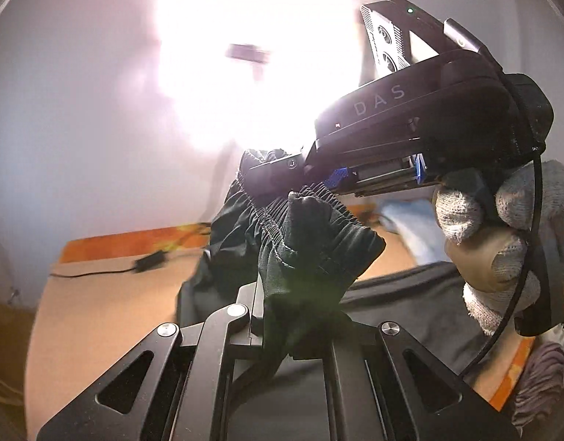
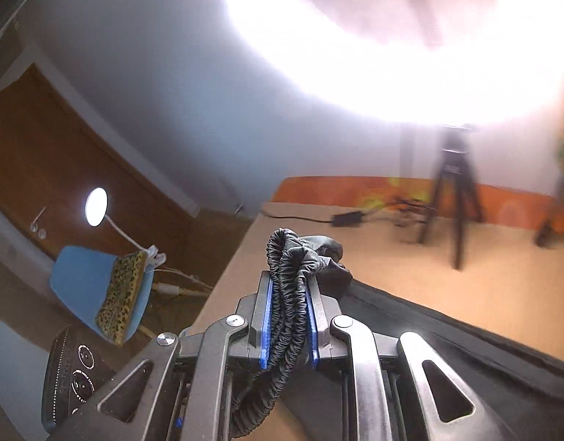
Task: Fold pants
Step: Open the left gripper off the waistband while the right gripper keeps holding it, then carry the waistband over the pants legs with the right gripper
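Note:
The pants (image 1: 300, 242) are black with a gathered elastic waistband, lifted off the tan table (image 1: 98, 312). My left gripper (image 1: 282, 308) is shut on a bunch of the waistband fabric, which hides its fingertips. In the left wrist view my right gripper (image 1: 282, 174), held by a gloved hand (image 1: 502, 228), grips the waistband just above and beyond. In the right wrist view my right gripper (image 2: 287, 305) is shut on the bunched waistband (image 2: 287, 279) between its blue pads. The rest of the pants (image 2: 466, 338) trails down to the right over the table.
A black power brick with its cable (image 2: 346, 217) lies at the table's far edge, by an orange strip. A tripod (image 2: 454, 183) stands on the table at the back right. A blue chair with a leopard-print cushion (image 2: 124, 294) and a lamp stand to the left. A bright light glares overhead.

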Tool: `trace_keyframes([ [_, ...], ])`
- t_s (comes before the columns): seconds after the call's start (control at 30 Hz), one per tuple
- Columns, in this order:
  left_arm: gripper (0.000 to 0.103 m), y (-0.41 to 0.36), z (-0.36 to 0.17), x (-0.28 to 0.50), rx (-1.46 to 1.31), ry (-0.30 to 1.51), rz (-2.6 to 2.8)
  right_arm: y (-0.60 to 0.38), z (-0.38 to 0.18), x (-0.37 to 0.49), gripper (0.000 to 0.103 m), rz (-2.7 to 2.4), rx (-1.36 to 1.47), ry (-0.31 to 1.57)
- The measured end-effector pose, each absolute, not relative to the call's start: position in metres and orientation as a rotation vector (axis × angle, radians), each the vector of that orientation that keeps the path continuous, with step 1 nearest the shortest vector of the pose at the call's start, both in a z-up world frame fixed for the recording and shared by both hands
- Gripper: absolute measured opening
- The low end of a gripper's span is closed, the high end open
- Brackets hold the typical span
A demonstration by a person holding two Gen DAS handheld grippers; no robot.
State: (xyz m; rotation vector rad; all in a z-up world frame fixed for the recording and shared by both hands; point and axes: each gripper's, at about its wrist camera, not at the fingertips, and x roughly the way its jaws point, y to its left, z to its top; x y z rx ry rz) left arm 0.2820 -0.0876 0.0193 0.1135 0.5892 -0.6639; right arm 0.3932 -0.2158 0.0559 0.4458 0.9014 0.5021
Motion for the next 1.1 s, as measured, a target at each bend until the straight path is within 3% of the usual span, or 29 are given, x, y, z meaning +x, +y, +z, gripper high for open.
trace_keyframes([
  [0.67, 0.005, -0.305, -0.029, 0.172, 0.310, 0.729, -0.928, -0.439, -0.039, 0.258, 0.014, 0.253, 0.597, 0.929],
  [1.03, 0.005, -0.395, -0.047, 0.136, 0.327, 0.754, -1.046, -0.530, -0.057, 0.199, 0.014, 0.146, 0.647, 0.899],
  [1.1, 0.012, -0.405, -0.049, 0.134, 0.321, 0.789, -1.076, -0.544, -0.058, 0.192, 0.014, 0.130, 0.639, 0.895],
])
